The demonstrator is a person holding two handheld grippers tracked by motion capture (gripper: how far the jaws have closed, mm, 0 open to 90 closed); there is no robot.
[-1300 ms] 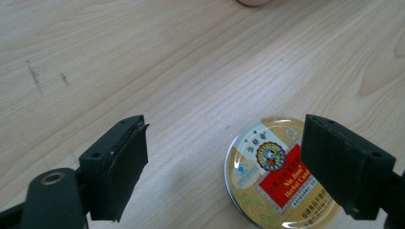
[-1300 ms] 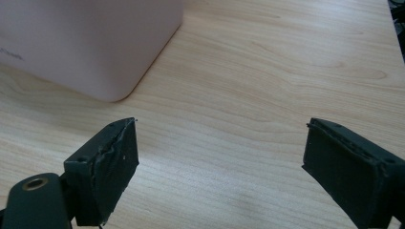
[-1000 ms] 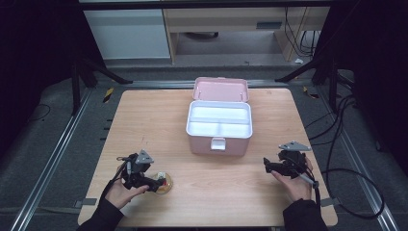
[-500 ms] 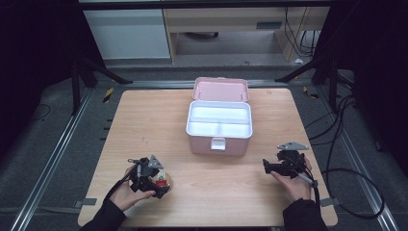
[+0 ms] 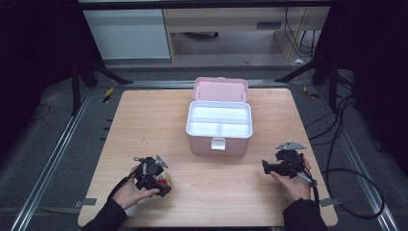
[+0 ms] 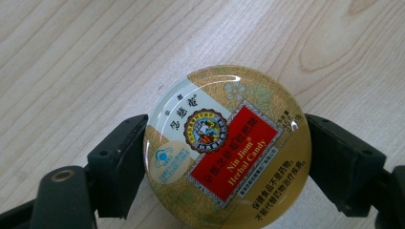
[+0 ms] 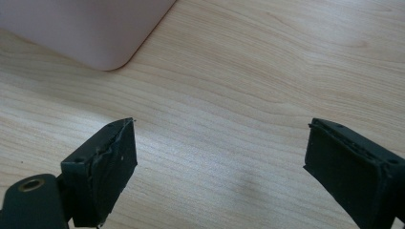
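The left gripper [image 6: 224, 157] has moved over the round candy tin [image 6: 228, 145], which lay beside it a moment ago. Its fingers [image 6: 117, 164] have just been closing, and now the tin sits right between them. They look like they touch its edge on both sides, but the tin is flat on the table [image 5: 144, 120], so I think the grab is only starting. The tin lies near the front left corner of the table, under the left gripper [image 5: 153, 174]. Next it may go into the pink box [image 5: 219, 126], which stands open in the middle of the table, well apart from the tin. Nothing lies between them. The right gripper [image 5: 279, 166] waits near the front right side, its fingers [image 7: 105, 167] wide apart and holding nothing, with a corner of the box close by.
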